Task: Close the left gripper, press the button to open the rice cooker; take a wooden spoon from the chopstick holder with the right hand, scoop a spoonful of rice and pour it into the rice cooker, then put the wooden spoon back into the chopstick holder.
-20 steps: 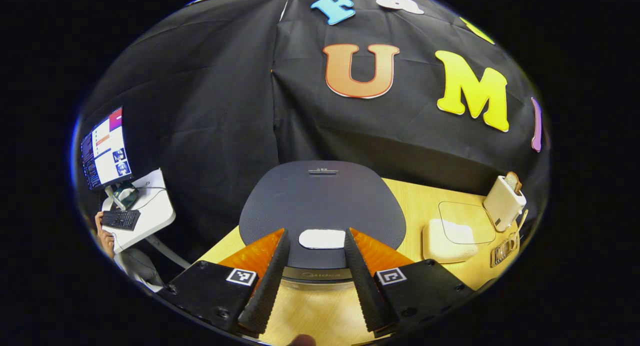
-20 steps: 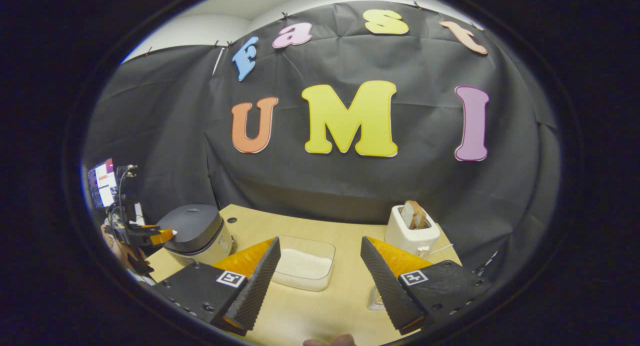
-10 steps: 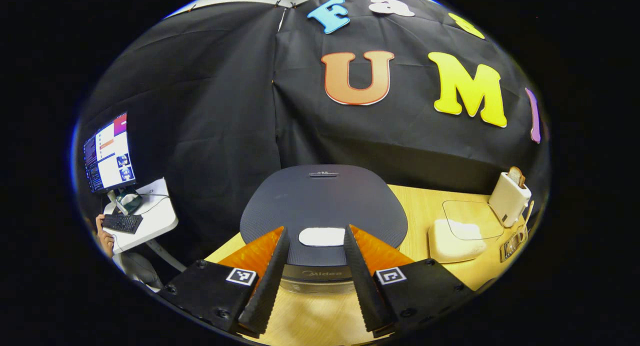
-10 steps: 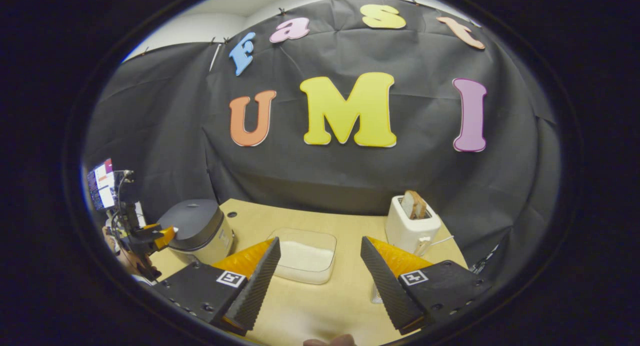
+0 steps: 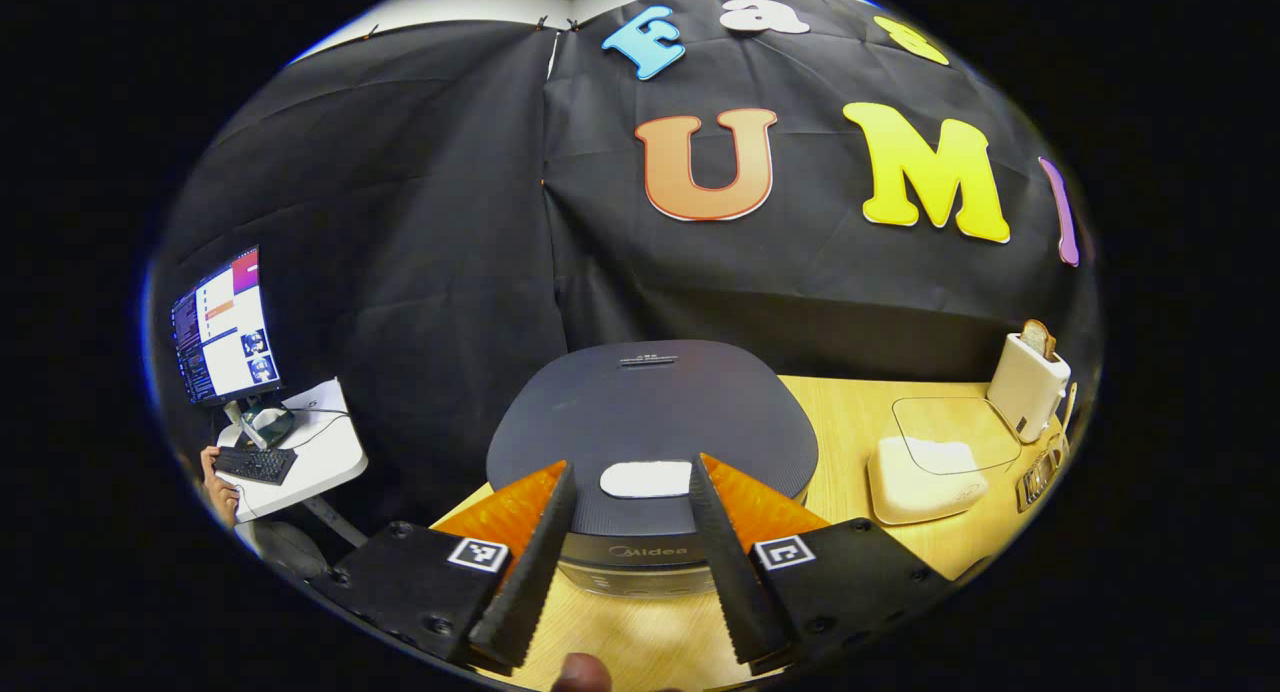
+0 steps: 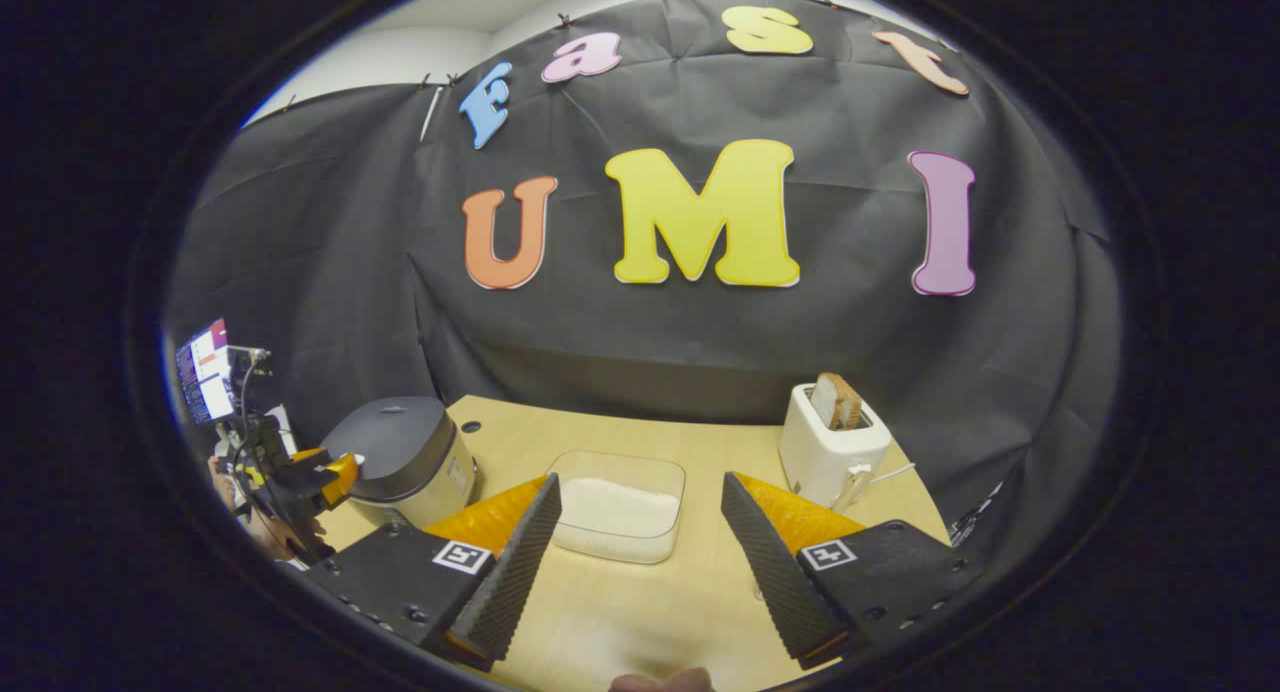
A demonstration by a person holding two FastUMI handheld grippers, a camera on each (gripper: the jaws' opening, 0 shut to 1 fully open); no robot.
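While we hold our left gripper (image 5: 624, 562) spread before the one dark-lidded, cream-bodied rice cooker (image 5: 648, 424), its lid down and its white oval button (image 5: 645, 479) showing between the fingers, our right gripper (image 6: 640, 562) hangs spread above the pale wooden table (image 6: 640, 612). We count one clear box of white rice (image 6: 620, 504), one white toaster (image 6: 830, 455) with bread, one monitor (image 5: 222, 324) beside the booth.

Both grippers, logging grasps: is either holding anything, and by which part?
Nothing is held. The left gripper and right gripper both have their fingers apart, with nothing between them.
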